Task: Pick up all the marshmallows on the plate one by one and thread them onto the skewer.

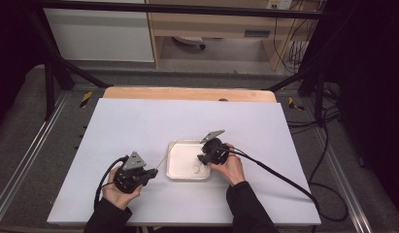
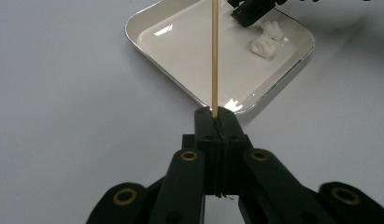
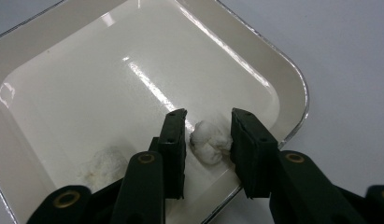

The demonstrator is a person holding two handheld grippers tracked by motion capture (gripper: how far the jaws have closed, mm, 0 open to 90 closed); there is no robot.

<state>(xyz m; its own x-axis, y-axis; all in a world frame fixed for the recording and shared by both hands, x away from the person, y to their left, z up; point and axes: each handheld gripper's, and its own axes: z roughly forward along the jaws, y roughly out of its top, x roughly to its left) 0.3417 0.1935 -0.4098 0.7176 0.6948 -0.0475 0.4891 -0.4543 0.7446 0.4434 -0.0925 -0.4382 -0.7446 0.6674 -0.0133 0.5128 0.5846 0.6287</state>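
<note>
Resting near the middle of the tabletop [image 1: 139,121], toward its front edge, a shallow square tray [image 3: 283,70] with rounded corners and a glossy cream surface holds two soft, lumpy white pieces. One white piece [image 3: 209,140] sits by the tray's near rim, between the jaws of the right gripper [image 3: 207,147]; the right pad touches it, the left stands just beside it, so the jaws are apart. A second white lump [image 3: 103,165] lies beside the left jaw. Left of the tray, the left gripper [image 2: 216,119] is clamped on a thin wooden skewer [image 2: 215,51] slanting over the tray's left rim.
</note>
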